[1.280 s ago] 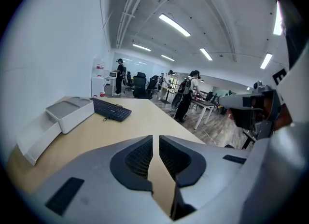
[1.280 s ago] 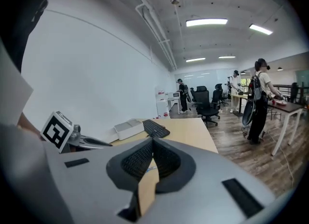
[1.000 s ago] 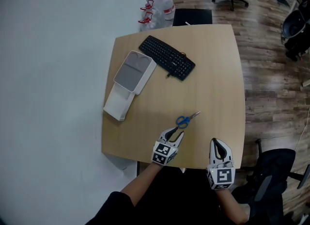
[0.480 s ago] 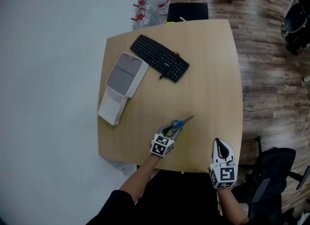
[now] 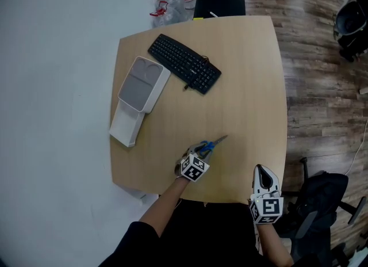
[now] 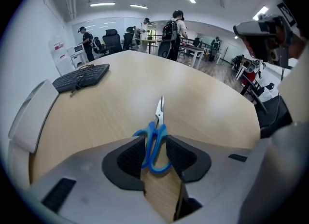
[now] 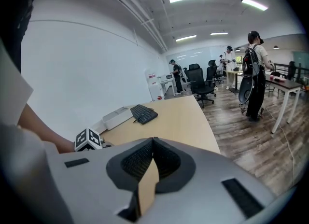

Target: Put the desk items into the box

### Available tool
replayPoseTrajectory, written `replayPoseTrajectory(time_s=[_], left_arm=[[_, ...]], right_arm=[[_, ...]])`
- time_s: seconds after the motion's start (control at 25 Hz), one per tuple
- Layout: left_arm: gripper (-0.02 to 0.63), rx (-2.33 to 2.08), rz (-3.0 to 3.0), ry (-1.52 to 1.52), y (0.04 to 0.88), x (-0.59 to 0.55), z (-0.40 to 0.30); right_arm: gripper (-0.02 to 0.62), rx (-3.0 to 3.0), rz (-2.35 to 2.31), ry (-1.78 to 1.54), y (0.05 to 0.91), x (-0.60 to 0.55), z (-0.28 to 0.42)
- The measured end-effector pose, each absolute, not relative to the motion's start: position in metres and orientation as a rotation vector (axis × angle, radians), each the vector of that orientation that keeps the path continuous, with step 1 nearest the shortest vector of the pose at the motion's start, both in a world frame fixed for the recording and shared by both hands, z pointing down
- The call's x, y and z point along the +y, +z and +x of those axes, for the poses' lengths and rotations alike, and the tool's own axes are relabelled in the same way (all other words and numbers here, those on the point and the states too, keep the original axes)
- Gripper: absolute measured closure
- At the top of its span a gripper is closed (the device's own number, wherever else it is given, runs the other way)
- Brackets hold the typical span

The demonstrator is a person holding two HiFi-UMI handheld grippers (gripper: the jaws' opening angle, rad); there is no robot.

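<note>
Blue-handled scissors [image 6: 155, 130] lie flat on the desk [image 5: 247, 87] near its front edge. The left gripper [image 6: 154, 147] is clamped on the handles. Right gripper [image 7: 153, 143] is closed and empty at the desk edge. White box [image 5: 141, 84] and keyboard [image 5: 184, 63] sit well apart at the far left.

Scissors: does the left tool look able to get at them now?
Probably yes: the left tool has its jaws against both sides of the scissors, which lie on the table, nothing in the way.

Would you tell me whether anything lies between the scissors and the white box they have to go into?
Nothing visible does. The scissors sit between the jaws of the left hand-held gripper, and only bare table lies between them and the box. The keyboard lies clear of that line.
</note>
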State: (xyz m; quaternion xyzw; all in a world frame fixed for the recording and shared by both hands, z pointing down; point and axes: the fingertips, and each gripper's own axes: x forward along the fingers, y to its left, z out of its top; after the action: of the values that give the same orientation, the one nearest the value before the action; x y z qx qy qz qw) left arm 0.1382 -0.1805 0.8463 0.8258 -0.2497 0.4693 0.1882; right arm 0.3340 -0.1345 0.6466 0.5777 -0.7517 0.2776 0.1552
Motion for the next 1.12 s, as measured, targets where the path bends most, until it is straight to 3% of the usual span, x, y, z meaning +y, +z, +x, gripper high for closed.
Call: replayPoseTrajectory(time_s=[0.52, 1.12], left_arm=[[0.512, -0.723, 2.259, 1.197, 0.851, -0.19, 0.135], [0.515, -0.658, 2.367, 1.1, 0.819, -0.186, 0.079]], right_arm=[[0.535, -2.057, 1.771, 0.744, 0.634, -0.125, 0.341], [0.536, -2.091, 1.909, 0.679, 0.589, -0.129, 0.245]])
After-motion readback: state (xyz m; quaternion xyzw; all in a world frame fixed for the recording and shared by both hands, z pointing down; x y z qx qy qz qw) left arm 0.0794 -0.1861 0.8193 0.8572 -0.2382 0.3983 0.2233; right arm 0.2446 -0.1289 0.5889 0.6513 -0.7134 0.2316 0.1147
